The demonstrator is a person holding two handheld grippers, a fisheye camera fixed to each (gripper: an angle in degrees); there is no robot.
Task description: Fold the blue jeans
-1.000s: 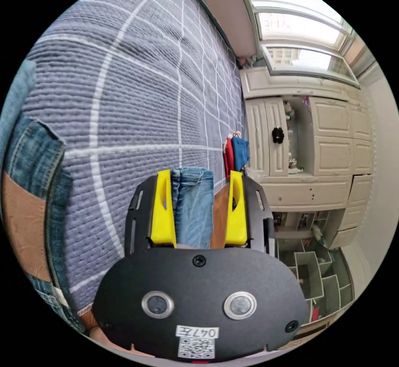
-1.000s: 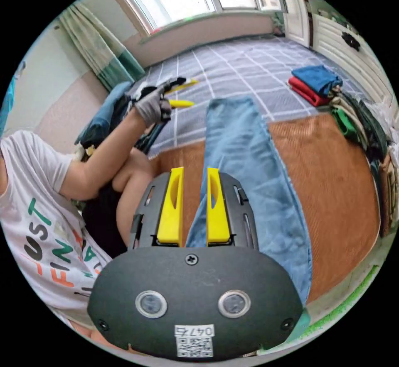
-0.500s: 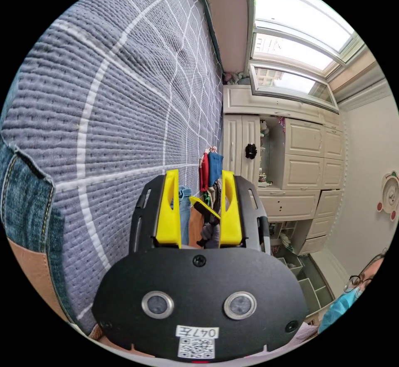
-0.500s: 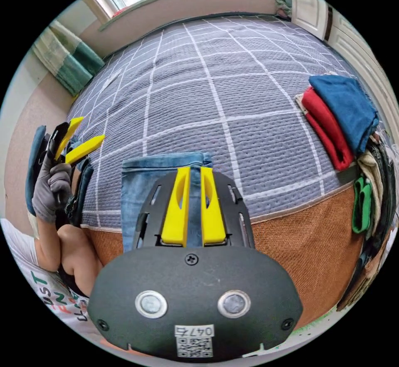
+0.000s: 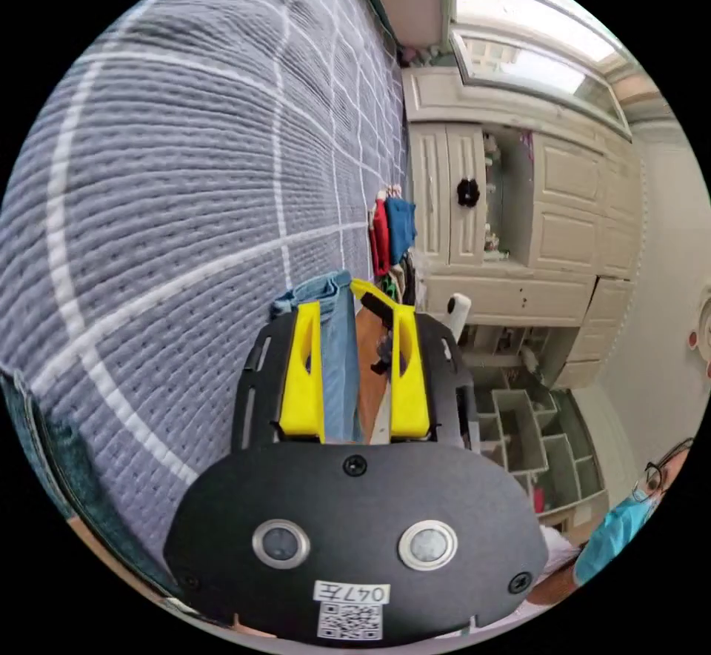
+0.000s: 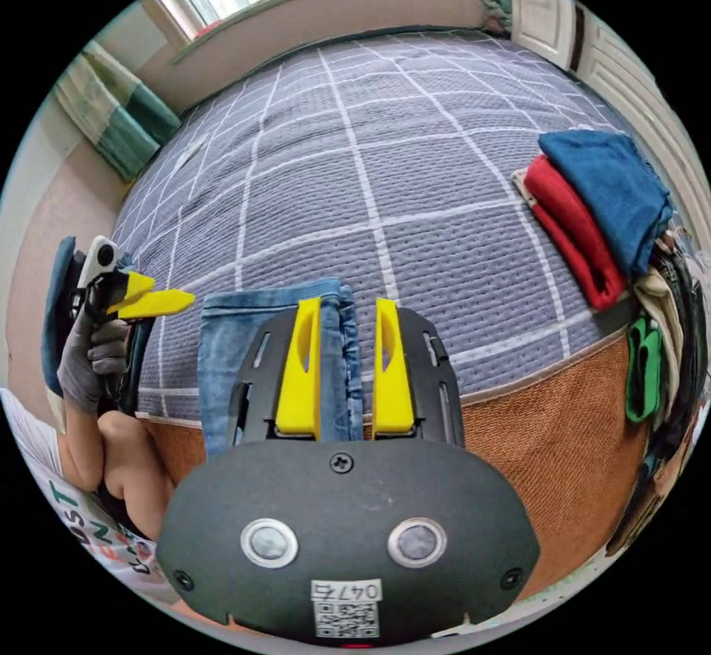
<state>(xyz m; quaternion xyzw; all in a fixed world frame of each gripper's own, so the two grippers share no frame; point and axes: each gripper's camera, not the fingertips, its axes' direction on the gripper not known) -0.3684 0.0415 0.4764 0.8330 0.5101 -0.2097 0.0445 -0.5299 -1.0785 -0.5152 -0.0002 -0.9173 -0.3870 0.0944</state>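
Blue jeans [image 6: 244,358] lay folded across quilt [image 6: 415,166] and mat [image 6: 563,447], right gripper [image 6: 346,366] hovered parted over their hem, left gripper [image 6: 148,298], gloved hand [image 6: 92,358] raised, spread empty.

In the left gripper view, the left gripper [image 5: 354,370] holds its yellow jaws apart over the grey checked quilt [image 5: 185,166]. A folded blue jeans leg [image 5: 337,344] lies between them, beside the brown mat [image 5: 368,373]. Beyond stand red and blue folded clothes [image 5: 391,234] and cream cabinets [image 5: 533,240].
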